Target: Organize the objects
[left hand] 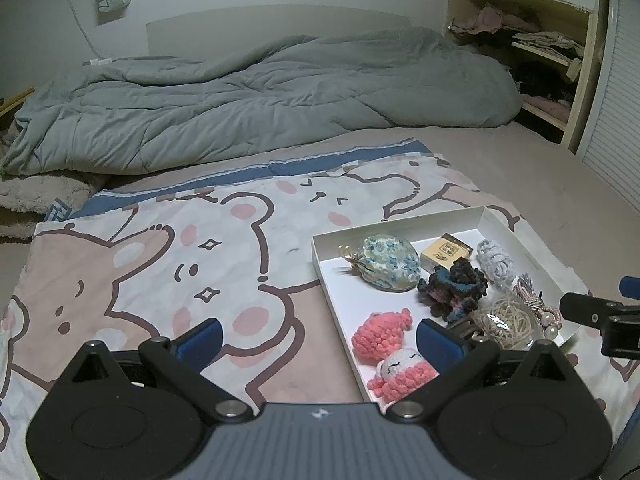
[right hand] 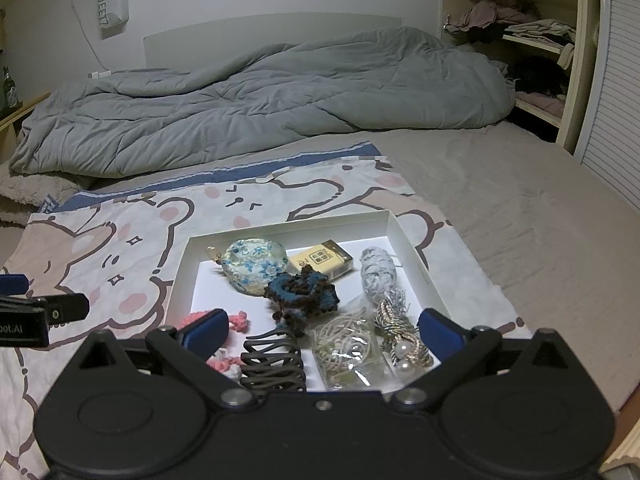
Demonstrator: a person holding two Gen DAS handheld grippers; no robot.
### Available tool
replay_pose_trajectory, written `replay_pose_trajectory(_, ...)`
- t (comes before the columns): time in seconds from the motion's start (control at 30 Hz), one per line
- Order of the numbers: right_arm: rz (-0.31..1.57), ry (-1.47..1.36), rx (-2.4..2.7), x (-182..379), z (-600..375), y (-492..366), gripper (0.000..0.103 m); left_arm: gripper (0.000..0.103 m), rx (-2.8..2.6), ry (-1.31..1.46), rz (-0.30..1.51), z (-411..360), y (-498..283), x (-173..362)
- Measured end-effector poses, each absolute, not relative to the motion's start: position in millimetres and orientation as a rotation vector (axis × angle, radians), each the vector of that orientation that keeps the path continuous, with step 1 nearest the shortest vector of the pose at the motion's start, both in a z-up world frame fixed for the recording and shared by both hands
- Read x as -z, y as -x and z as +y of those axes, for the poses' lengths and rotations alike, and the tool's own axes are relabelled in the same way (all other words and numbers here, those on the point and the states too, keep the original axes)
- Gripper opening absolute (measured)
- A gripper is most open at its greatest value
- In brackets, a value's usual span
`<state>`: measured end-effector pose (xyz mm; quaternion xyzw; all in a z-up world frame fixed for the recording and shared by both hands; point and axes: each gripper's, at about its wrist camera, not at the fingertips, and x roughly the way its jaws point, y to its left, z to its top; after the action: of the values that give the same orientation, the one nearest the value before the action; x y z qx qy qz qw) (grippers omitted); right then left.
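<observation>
A white shallow box [left hand: 396, 229] [right hand: 288, 227] lies on a cartoon bear cloth [left hand: 160, 256] on the bed. It holds a floral pouch [left hand: 386, 262] [right hand: 254, 264], a yellow carton [left hand: 445, 253] [right hand: 322, 262], a dark crochet piece [left hand: 454, 286] [right hand: 302, 292], a white knit piece [left hand: 496, 262] [right hand: 378, 274], pink crochet toys [left hand: 380, 334], a clear bag of bands [right hand: 346, 354], a beaded tassel [right hand: 402, 334] and a dark hair claw [right hand: 272, 364]. My left gripper [left hand: 318, 340] is open and empty over the box's left edge. My right gripper [right hand: 322, 330] is open and empty above the box's near end.
A rumpled grey duvet [left hand: 248, 100] covers the far half of the bed. An open cupboard with clothes [left hand: 532, 48] and a slatted door [right hand: 616, 112] stand at the right. A headboard and a hanging bag [right hand: 112, 0] are on the far wall.
</observation>
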<state>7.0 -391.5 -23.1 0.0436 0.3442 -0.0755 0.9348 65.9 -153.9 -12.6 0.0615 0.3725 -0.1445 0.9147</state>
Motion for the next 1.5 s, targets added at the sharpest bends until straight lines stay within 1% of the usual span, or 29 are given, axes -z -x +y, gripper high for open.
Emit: replay_pose_trajectory(1.5,0.707,-0.091,0.155,23.3,-389.4,-5.1,0.103,0.103,0.294,-0.123,0.773,-155.2,-66.0,13.9)
